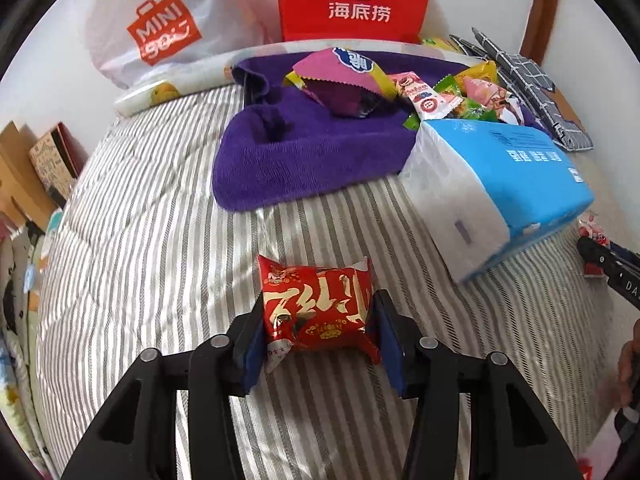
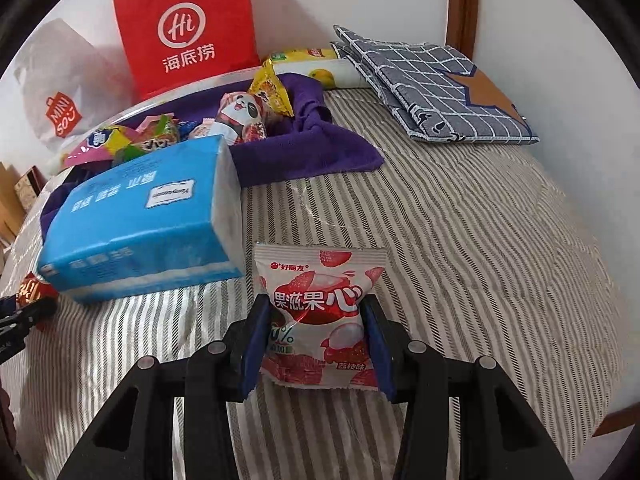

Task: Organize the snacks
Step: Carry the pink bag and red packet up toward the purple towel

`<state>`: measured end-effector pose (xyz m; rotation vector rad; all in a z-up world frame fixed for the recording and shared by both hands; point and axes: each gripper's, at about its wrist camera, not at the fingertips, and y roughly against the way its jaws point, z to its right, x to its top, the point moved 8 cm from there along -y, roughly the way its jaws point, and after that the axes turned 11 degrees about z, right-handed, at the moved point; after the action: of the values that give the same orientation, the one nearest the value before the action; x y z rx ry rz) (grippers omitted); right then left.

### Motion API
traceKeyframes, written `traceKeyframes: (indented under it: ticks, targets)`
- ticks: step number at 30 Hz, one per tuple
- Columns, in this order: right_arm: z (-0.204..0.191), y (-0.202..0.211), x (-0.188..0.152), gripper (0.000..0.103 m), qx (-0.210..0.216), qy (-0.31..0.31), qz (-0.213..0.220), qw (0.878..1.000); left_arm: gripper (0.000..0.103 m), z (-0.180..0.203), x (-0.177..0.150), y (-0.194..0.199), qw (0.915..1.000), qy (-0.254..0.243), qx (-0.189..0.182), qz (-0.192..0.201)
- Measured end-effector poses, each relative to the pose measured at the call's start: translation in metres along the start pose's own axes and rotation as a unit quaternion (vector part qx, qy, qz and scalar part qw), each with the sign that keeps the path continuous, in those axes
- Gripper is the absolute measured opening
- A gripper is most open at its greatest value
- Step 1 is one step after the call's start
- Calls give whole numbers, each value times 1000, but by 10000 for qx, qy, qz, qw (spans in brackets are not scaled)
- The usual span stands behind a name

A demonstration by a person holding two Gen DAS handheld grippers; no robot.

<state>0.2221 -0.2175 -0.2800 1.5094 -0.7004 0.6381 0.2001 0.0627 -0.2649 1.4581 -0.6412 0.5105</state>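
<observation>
My left gripper [image 1: 320,312] is shut on a red and gold snack packet [image 1: 316,308] just above the striped bed cover. My right gripper [image 2: 318,312] is shut on a white and pink lychee gummy packet [image 2: 320,316], also low over the cover. A purple towel basket [image 1: 304,160] holds several colourful snack packets [image 1: 452,96]; it also shows in the right wrist view [image 2: 316,152], where a panda packet [image 2: 240,116] lies in it. The right gripper's tip shows at the far right of the left wrist view [image 1: 604,256].
A blue tissue pack [image 1: 508,184] leans against the basket's near side, also in the right wrist view [image 2: 140,216]. A red Hi paper bag [image 1: 352,0] and a white Miniso bag [image 1: 160,32] stand at the wall. A folded checked cloth [image 2: 436,84] lies at the back right.
</observation>
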Motion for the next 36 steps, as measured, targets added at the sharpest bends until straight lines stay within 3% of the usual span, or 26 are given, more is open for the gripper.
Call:
traceKeyframes:
  ticks: [9,14,17,20,22,24,26,30,36]
  targets:
    - [-4,-7,1,44,-163,172,129,9996,60,-3,2,-3,9987,-207,-119,458]
    - [-4,-9,1,47,-151,117,118,9997,61,-4,3,-3,9986,-172,-187,461]
    - [-4,-9,1,50,-132,98,109,9998,72,-2,2,-4,9986,-212,-230,421]
    - [-4,-9,1,51,-133,109,98,9998,73,1,2,-5,9986,-256,-214,414]
    - [-4,-9,1,50,-132,112,103,9998,66,1,2,-4,9984,-248,-252,436]
    - [-4,-9,2,46,-167,113,116,9997,49,3,1,-1,9981,-286,-292,468]
    - [-4,-7,3,44,-202,144,142,9996,44,3,0,2,9985,-243,-315,389]
    - [-9,1,4,43,-119,128,207,9996,41,-2,-4,12,9987,38,-457,218]
    - [-17,37,24,43,24,240,547,9982,41,-3,2,42,9978,384,-463,269]
